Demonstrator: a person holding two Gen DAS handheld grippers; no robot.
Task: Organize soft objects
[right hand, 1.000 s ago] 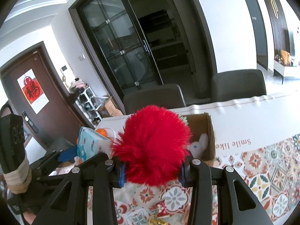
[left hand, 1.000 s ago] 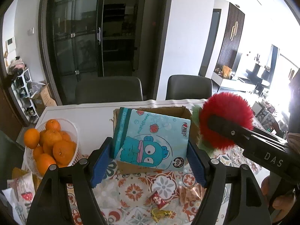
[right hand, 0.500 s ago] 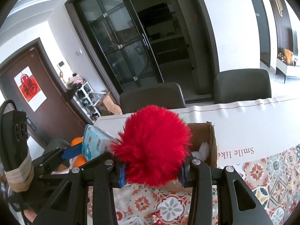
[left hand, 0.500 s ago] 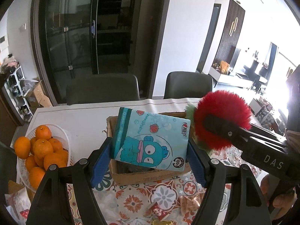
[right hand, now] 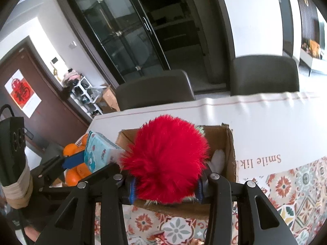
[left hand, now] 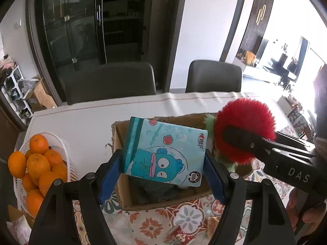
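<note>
My left gripper (left hand: pixel 163 173) is shut on a light blue tissue pack (left hand: pixel 165 151) printed with a blue cartoon fish, held above the open cardboard box (left hand: pixel 122 196). My right gripper (right hand: pixel 165 185) is shut on a red fluffy plush toy (right hand: pixel 165 161) with green fringe, held over the same box (right hand: pixel 230 155). The plush (left hand: pixel 245 126) and right gripper also show at the right of the left wrist view. The tissue pack (right hand: pixel 96 155) shows at the left of the right wrist view. A white plush piece (right hand: pixel 218 160) lies inside the box.
A white basket of oranges (left hand: pixel 36 171) stands left of the box. Small wrapped sweets (left hand: pixel 179 234) lie on the patterned tablecloth (right hand: pixel 286 194) in front. Two dark chairs (left hand: pixel 108 81) stand behind the table. A bag (left hand: pixel 18 226) lies at the front left.
Both grippers have moved forward with their loads, from in front of the box to over its opening. The box and basket now appear closer and lower.
</note>
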